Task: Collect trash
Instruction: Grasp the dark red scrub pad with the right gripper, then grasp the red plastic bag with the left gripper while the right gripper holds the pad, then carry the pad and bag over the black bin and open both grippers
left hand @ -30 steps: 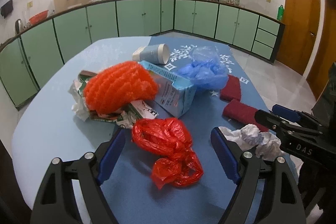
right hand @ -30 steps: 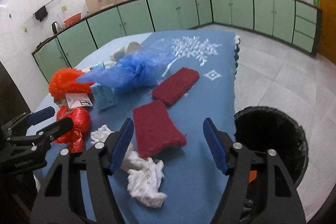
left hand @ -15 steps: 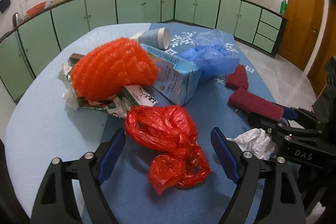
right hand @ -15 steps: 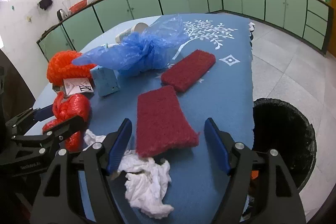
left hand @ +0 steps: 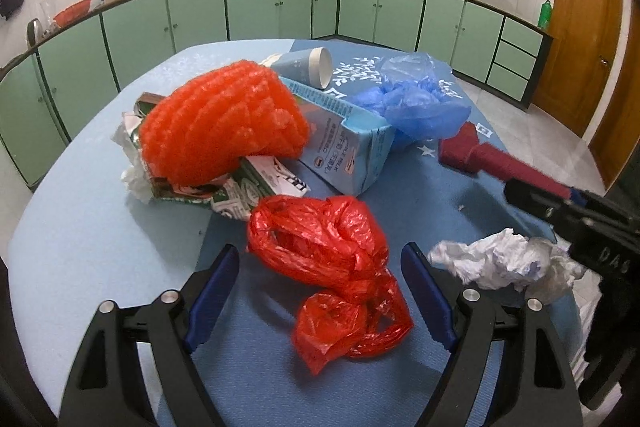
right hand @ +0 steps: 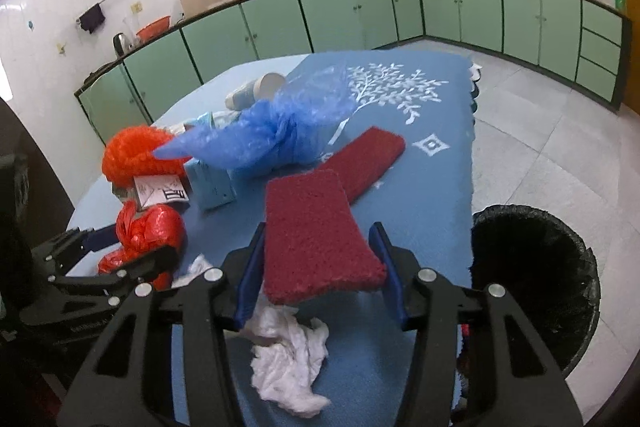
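Dark red, coarse, rectangular scouring pad (right hand: pixel 316 239), lifted at a tilt off the blue table (right hand: pixel 432 195), above crumpled white tissue (right hand: pixel 288 367). Sits between the closing right gripper (right hand: pixel 320 267) jaws, both pads against its edges. Left gripper (left hand: pixel 320 291) wide apart, straddling crumpled red plastic bag (left hand: pixel 328 267).

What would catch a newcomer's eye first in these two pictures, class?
The dark red scouring pad sits between the right tongs, whose jaws are closing on it, at the table's near edge beside the black bin. The crumpled red plastic bag lies between the open left tongs, with the orange foam net heaped behind.
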A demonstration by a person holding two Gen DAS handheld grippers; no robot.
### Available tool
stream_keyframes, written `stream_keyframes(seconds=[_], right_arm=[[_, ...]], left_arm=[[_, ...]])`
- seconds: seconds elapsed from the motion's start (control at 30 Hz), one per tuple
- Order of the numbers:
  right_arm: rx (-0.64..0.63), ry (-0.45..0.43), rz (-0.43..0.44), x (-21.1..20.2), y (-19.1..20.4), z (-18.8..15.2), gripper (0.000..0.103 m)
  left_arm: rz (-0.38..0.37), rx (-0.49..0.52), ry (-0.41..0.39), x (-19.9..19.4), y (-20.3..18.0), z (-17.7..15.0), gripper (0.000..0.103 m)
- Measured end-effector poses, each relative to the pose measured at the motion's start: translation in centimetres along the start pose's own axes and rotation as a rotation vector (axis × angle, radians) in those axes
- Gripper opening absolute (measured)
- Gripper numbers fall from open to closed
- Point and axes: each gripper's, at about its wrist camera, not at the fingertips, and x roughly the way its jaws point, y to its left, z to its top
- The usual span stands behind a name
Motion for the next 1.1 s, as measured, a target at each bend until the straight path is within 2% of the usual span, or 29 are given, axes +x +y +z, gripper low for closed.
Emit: stream_keyframes(seconds=[0.1, 0.23, 0.37, 0.47, 0.6, 0.8, 1.1], right_arm=[[0.010, -0.007, -0.004, -0.3, -0.1, -0.1, 0.049], [0.021, -0.010, -0.007, -0.5, -0.3, -0.2, 0.049], [0.017, -0.028, -0.007, -1.0, -0.2, 0.0, 0.049], [0.006, -0.051, -0.007, -1.8, 0.2, 0.3, 0.049], [0.005, -0.081, -0.002, -2.7, 0.4, 0.9, 0.049], [0.015, -0.107, -0.011, -3.8, 0.1, 1.2, 0.049], [0.033, -0.143, -0.031, -5.7, -0.6, 1.4, 0.049]], left_arm=[[0.010, 0.001, 0.012, 0.4, -0.1, -0.1, 0.074], [0.033, 0.035, 0.020, 0.9, -0.7, -0.5, 0.049], [0.029, 0.036, 0.017, 0.5, -0.9, -0.5, 0.040], [0.034, 0.028, -0.007, -0.4, -0.8, -0.3, 0.037], [0.016, 0.036, -0.077, -2.5, -1.2, 0.5, 0.035], [-0.037, 0.061, -0.144, -4.9, -2.5, 1.8, 0.034], [-0.085, 0.090, -0.174, -5.5, -4.4, 3.5, 0.034]])
